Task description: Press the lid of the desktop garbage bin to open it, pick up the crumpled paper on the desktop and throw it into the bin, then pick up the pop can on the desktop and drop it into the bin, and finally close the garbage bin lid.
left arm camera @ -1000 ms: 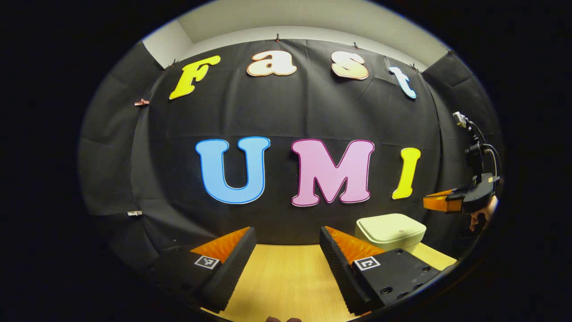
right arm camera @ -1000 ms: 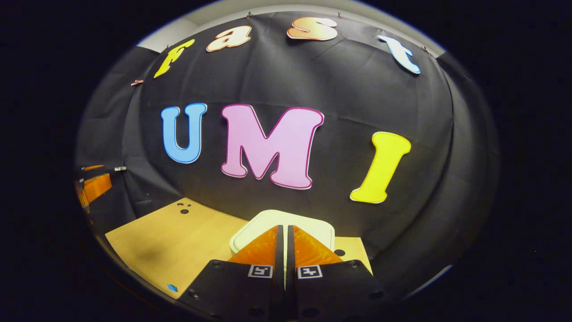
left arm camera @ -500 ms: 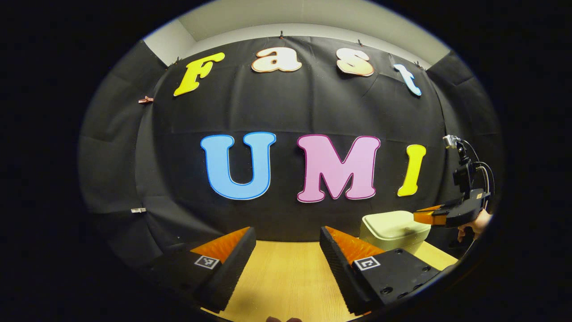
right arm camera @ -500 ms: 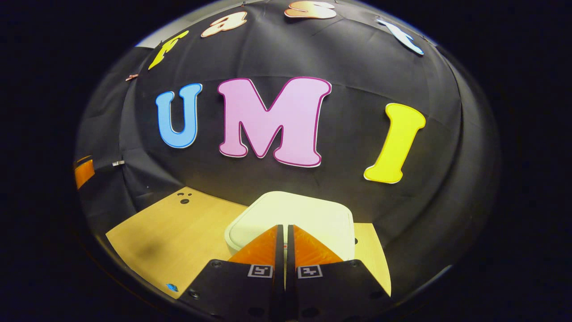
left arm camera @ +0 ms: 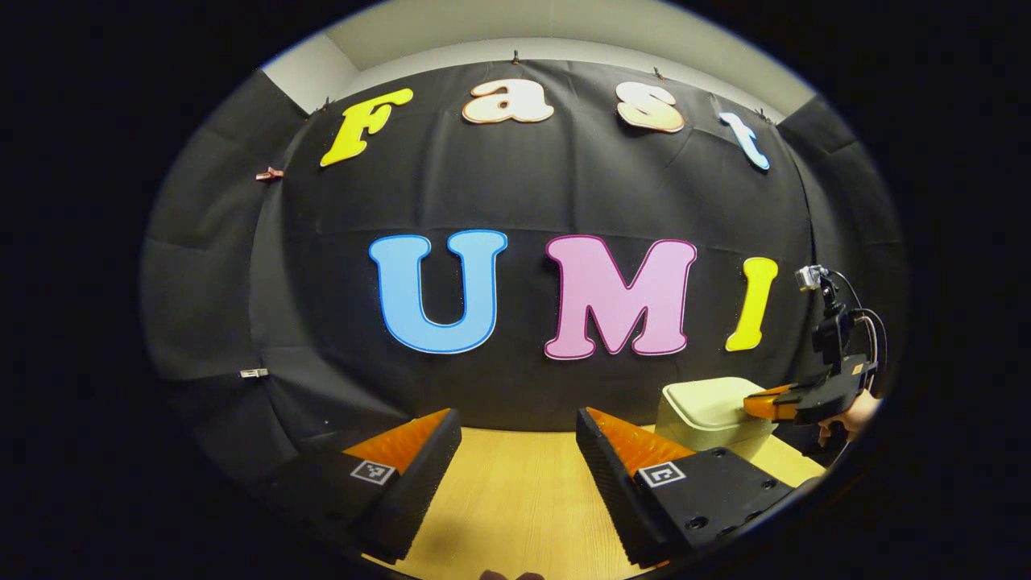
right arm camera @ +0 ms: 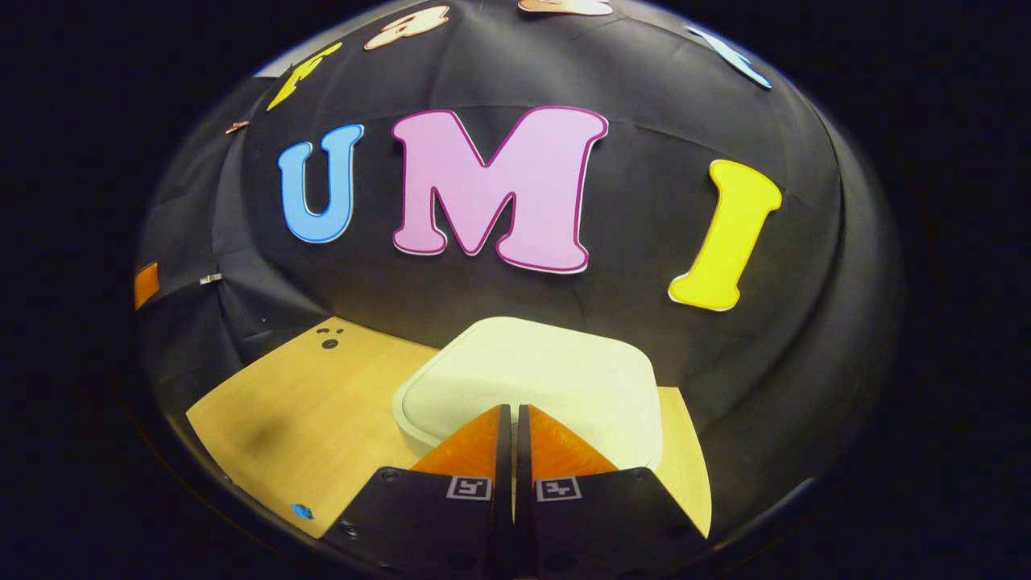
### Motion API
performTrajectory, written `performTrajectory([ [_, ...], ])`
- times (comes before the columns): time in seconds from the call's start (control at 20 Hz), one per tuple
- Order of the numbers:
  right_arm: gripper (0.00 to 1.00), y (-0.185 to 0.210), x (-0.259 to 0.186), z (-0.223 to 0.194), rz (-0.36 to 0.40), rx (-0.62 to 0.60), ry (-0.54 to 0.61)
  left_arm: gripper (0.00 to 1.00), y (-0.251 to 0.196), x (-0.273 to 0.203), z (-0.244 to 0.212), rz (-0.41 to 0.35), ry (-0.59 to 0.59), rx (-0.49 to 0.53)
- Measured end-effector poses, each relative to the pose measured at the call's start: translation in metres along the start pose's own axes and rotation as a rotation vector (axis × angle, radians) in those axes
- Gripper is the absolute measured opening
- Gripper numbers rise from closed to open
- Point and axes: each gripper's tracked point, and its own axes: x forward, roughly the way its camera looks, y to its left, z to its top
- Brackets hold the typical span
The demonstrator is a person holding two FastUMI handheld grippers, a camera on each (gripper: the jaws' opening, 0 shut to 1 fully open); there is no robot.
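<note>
Across the pale wooden desktop, seen in the left gripper view, the left gripper hangs with its fingers wide apart and nothing between them. A cream, rounded-square plastic desktop garbage bin stands ahead and to that gripper's right, near the black cloth wall, its lid down. The right gripper, held by a hand at the far right edge, reaches over the bin's near-right corner, tips level with the lid; whether they touch it cannot be told from here.

Over the bin, in the right gripper view, the right gripper points forward and slightly down with its fingers pressed together on nothing. The cream bin lid lies directly ahead of and just below the fingertips, flat and closed, its near edge beneath them. The bin sits toward the right end of the desktop, where two small dark holes mark the far left corner.

The right gripper is plainly the nearer of the two to the lid, and the lid lies straight along its pointing line. A shut lid fits either a press to open it or a bin just closed; the crumpled paper and can cannot be placed from these views.
</note>
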Motion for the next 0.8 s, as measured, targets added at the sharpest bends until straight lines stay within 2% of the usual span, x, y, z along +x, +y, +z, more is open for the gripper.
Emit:
performTrajectory([
  [0.25,0.06,-0.003,0.002,-0.005,-0.035,0.056,-0.016,0.94,0.000,0.003,-0.001,0.007,0.000,0.000],
  [0.55,0.05,-0.006,0.002,0.008,-0.017,0.097,0.018,0.94,-0.006,0.000,0.004,-0.003,-0.016,0.012],
  [0.65,0.06,-0.007,-0.001,0.012,-0.023,0.089,-0.005,0.94,-0.005,-0.001,0.003,0.000,-0.016,0.015],
  [0.8,0.06,-0.008,-0.015,0.035,-0.039,0.043,-0.100,0.93,-0.003,-0.004,0.000,0.005,-0.004,0.009],
])
